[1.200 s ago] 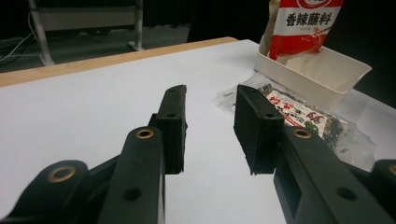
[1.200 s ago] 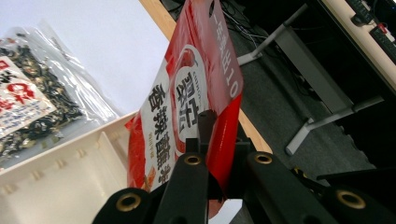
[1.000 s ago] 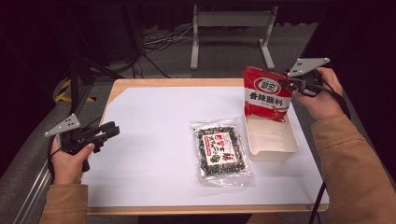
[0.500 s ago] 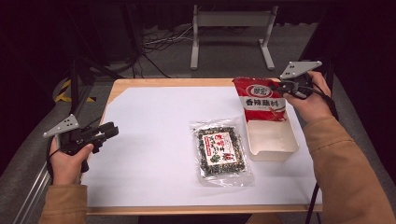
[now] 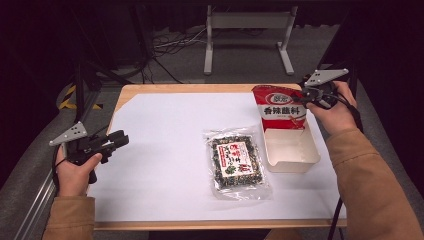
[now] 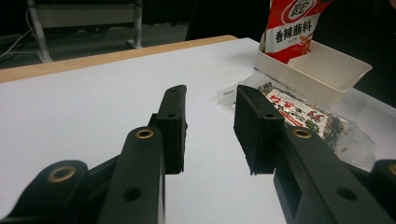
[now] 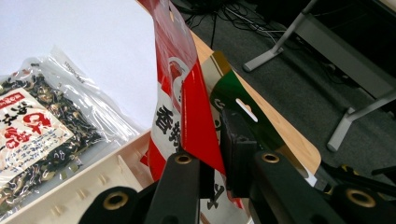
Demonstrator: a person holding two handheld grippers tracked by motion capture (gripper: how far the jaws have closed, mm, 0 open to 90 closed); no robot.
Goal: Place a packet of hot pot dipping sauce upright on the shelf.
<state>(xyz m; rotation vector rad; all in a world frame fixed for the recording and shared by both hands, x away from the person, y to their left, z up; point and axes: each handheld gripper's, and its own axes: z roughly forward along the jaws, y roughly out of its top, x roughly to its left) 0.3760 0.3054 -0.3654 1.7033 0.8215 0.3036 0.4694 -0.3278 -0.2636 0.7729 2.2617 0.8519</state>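
A red seasoning packet (image 5: 280, 107) (image 6: 292, 28) (image 7: 187, 93) stands upright with its lower end inside the far end of a white rectangular tray (image 5: 300, 162) (image 6: 327, 79) (image 7: 70, 196). My right gripper (image 5: 305, 95) (image 7: 217, 154) pinches the packet's top right edge; its jaws have just eased open a little, with the packet still between the pads. A clear bag of dark dried food with a red-and-white label (image 5: 236, 162) (image 6: 303, 114) (image 7: 32, 130) lies flat left of the tray. My left gripper (image 5: 117, 140) (image 6: 210, 126) rests at the table's left edge, open and empty.
A white sheet (image 5: 170, 150) covers most of the wooden table (image 5: 200, 88). Beyond the far edge stand a metal frame's legs (image 5: 247, 45) and cables on the floor. The wide stretch of sheet between my left gripper and the bag is bare.
My right gripper has come down with the red packet, whose lower end now sits in the tray's far end. The left hand has stayed put.
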